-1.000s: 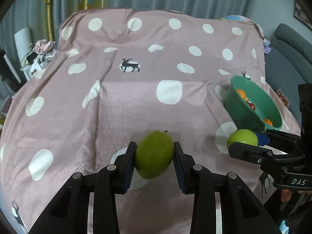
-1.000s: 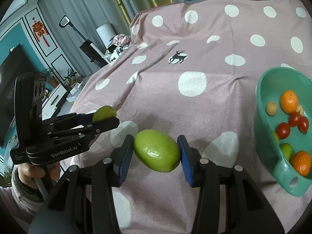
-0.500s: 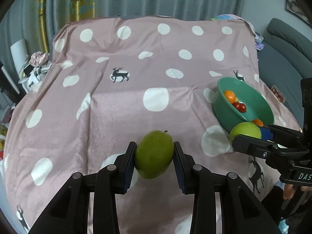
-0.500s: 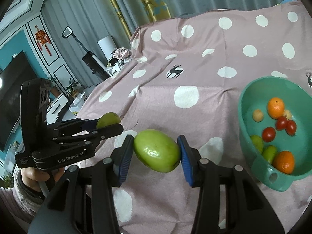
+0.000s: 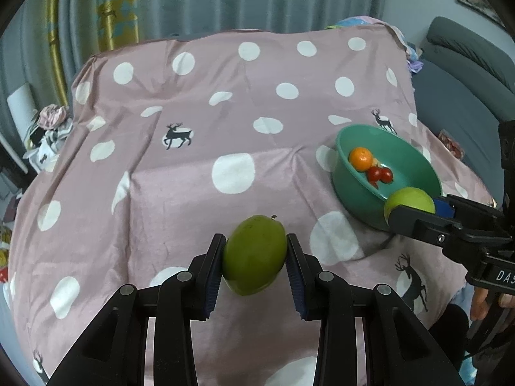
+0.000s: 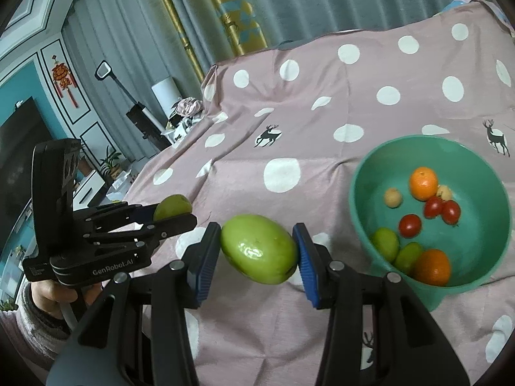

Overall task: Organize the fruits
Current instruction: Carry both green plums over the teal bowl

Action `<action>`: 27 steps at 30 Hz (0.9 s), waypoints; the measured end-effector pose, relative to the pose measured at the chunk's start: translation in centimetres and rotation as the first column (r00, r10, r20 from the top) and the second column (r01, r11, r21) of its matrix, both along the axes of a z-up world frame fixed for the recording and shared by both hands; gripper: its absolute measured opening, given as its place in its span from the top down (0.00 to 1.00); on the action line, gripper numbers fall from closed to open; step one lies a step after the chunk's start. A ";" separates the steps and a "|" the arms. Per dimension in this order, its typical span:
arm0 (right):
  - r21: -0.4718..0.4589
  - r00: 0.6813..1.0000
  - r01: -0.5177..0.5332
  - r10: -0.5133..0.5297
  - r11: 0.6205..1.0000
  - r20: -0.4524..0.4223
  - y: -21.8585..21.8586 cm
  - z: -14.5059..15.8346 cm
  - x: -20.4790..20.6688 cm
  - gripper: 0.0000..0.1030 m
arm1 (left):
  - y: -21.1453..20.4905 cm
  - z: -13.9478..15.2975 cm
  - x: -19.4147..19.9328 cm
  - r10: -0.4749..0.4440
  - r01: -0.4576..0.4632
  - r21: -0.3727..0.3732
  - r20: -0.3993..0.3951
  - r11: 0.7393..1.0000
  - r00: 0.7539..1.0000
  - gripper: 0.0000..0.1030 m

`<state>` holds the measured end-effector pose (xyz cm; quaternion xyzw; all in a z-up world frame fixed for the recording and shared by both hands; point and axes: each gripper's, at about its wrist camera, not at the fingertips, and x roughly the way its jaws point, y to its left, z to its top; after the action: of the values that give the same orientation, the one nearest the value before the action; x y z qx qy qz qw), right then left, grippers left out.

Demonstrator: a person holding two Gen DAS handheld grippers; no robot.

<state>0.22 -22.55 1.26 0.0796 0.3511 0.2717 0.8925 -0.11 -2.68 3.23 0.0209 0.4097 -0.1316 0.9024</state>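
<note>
My left gripper (image 5: 254, 255) is shut on a dark green mango (image 5: 255, 254), held above the pink dotted cloth. My right gripper (image 6: 257, 249) is shut on a lighter green mango (image 6: 259, 248), also in the air. From the left wrist view the right gripper (image 5: 410, 206) with its light green mango (image 5: 409, 202) hangs just before the near rim of the green bowl (image 5: 351, 186). The right wrist view has the green bowl (image 6: 363, 225) at right, holding oranges, small red tomatoes and small green fruits. The left gripper (image 6: 172, 209) with its dark mango (image 6: 172, 206) shows at left there.
A pink cloth (image 5: 193, 177) with white dots and deer prints covers the table. A grey sofa (image 5: 466, 74) stands at right. Curtains (image 6: 225, 9) hang behind; clutter and a black screen (image 6: 16, 148) lie beyond the table's left edge. A person's hand (image 6: 54, 296) grips the left tool.
Both grippers have risen and drawn back with their mangoes still held. More of the table and the whole bowl have come into view; the bowl looks smaller and farther.
</note>
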 end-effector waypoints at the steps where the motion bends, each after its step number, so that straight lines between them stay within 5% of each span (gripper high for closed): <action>1: 0.003 1.000 0.005 -0.005 1.000 0.001 -0.3 0.0 0.0 0.55 | -0.2 0.1 0.1 -0.004 0.004 0.003 0.000 1.000 1.000 0.64; 27: 0.057 0.990 0.129 -0.132 0.990 0.043 -6.2 0.8 -0.4 0.55 | -7.4 1.8 2.3 -0.130 0.127 0.053 0.048 0.990 0.990 0.64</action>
<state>-0.21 -28.73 2.04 0.1201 0.3167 0.2239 0.9139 2.23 -10.13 5.06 0.0730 0.3875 -0.1787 0.9014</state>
